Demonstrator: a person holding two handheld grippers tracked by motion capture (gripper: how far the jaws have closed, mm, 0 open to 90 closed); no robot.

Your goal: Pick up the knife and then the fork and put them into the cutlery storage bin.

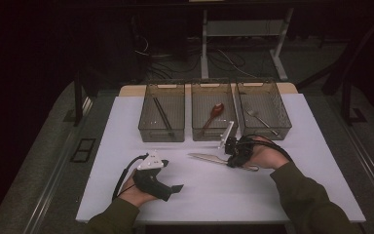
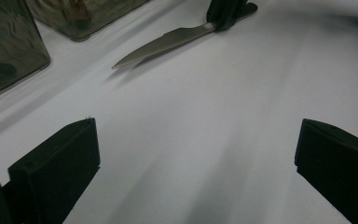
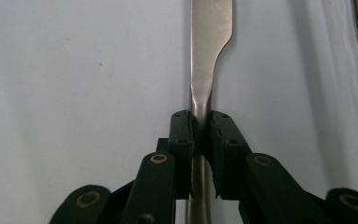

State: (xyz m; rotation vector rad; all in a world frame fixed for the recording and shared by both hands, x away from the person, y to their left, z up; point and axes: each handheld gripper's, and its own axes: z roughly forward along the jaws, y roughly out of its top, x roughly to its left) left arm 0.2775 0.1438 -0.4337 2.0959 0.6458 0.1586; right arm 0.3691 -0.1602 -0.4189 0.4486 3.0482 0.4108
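High view | knife (image 1: 205, 157) flat, lengthwise left-right, tip left | right tongs (image 1: 232, 155) pinch its handle | left tongs (image 1: 175, 188) spread

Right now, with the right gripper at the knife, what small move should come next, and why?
Probably lift it slightly. The right gripper already pinches the knife at its neck, and the blade lies flat on the table, short of the bins.

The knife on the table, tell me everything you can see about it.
The knife is a plain table knife that looks like one piece of silvery metal, with a serrated edge near its tip in the left gripper view. It lies flat on the white table, in front of the middle bin, tip pointing left. The right hand-held gripper is closed on it at the narrow neck where the blade meets the handle.
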